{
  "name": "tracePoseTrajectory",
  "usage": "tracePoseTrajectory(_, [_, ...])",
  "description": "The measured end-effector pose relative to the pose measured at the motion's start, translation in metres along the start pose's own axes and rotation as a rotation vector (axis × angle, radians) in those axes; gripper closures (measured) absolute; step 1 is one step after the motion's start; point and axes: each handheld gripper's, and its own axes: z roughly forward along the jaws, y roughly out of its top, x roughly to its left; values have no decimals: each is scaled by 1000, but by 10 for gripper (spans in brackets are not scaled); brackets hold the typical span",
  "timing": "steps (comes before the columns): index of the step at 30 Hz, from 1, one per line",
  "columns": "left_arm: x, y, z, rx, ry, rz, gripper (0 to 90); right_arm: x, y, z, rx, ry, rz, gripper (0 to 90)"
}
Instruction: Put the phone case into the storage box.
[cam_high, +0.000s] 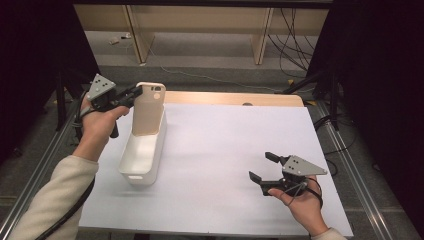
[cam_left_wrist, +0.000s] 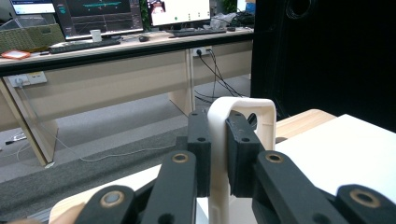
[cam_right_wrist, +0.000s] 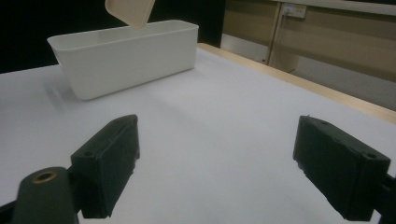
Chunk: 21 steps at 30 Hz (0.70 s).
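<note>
Now | left gripper (cam_high: 134, 94) clamps phone case (cam_high: 148, 108) by its top edge, upright, lower end dipping into white bin (cam_high: 131, 168), likely for deposit | right gripper (cam_high: 262, 167) wide open, empty, parked above bench (cam_high: 225, 150).

Cream phone case (cam_high: 148, 109), plain. White rectangular bin (cam_high: 142, 152), unpatterned. White desk (cam_high: 225, 165) surface with pale wood edge. 2 black claws: left claw (cam_high: 134, 93), right claw (cam_high: 263, 167), each topped by a grey plate. Cream sleeve (cam_high: 55, 197).
</note>
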Motion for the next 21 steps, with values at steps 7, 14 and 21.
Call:
tracePoseTrajectory(7, [2,-1,2,0,5,-4,818,-1,0,0,-11,-12,-22,158])
tracePoseTrajectory(14, [4,-1,4,0,6,-3,818,-1,0,-1,2,-19,-26,158])
tracePoseTrajectory(21, [7,-1,5,1,14,-4,818,0,0,-2,13,-11,-4,158])
